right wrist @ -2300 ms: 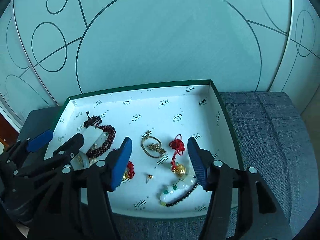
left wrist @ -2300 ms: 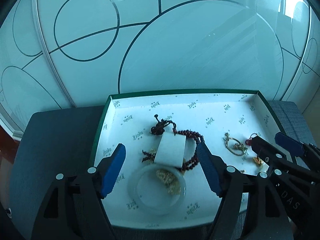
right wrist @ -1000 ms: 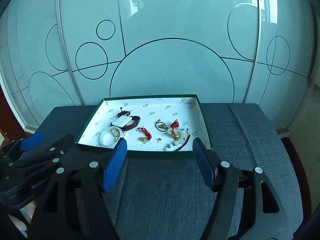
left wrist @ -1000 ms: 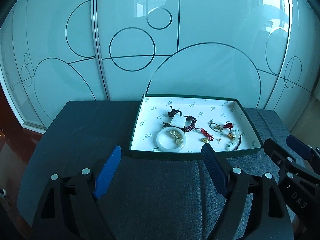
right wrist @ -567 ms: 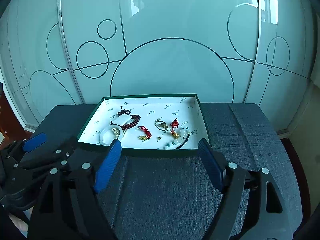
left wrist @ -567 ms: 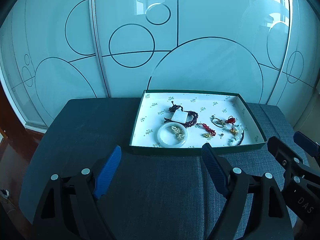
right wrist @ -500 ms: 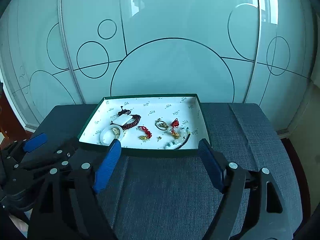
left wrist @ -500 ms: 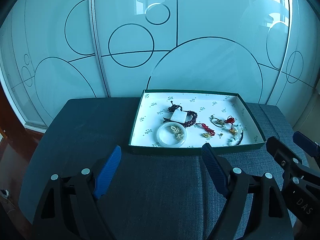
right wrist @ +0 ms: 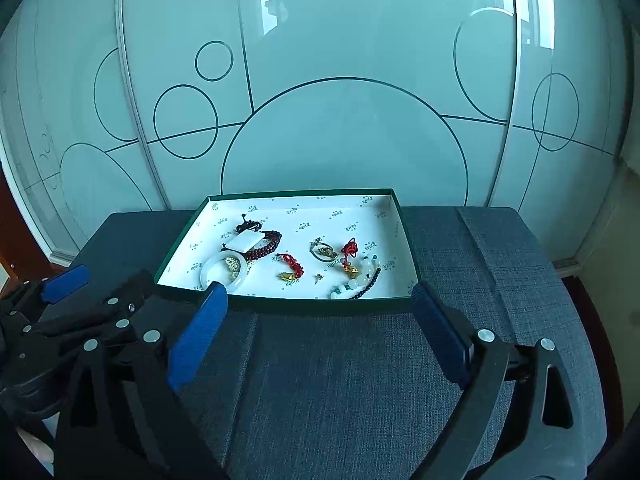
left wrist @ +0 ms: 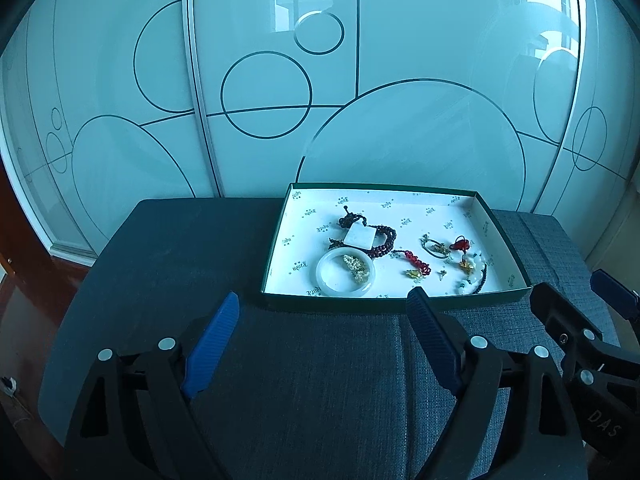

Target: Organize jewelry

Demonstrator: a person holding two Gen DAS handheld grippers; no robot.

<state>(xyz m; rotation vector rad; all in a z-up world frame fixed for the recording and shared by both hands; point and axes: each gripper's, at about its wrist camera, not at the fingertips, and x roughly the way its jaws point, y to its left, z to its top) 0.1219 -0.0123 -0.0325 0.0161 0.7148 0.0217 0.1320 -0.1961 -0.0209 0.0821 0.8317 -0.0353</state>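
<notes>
Left wrist view: left gripper [left wrist: 324, 338] spread, empty, above grey fabric surface [left wrist: 320, 400], short of green-rimmed white-lined cardboard tray [left wrist: 394, 305]. All jewelry lies inside tray: white jade bangle [left wrist: 346, 273], dark red bead bracelet [left wrist: 380, 240].

Right wrist view: right gripper [right wrist: 320, 334] jaws just opening, now wide, nothing between. White-and-black bead bracelet [right wrist: 358, 278] near tray's front rim.

Judgement: placing done, both hands clear; next move, if any, needs a fresh reach into tray.

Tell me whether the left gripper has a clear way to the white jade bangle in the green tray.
Probably yes. The left gripper is open and empty over the grey cloth, short of the green tray. The white jade bangle lies near the low front wall, uncovered, though small pale beads sit inside its ring.
</notes>
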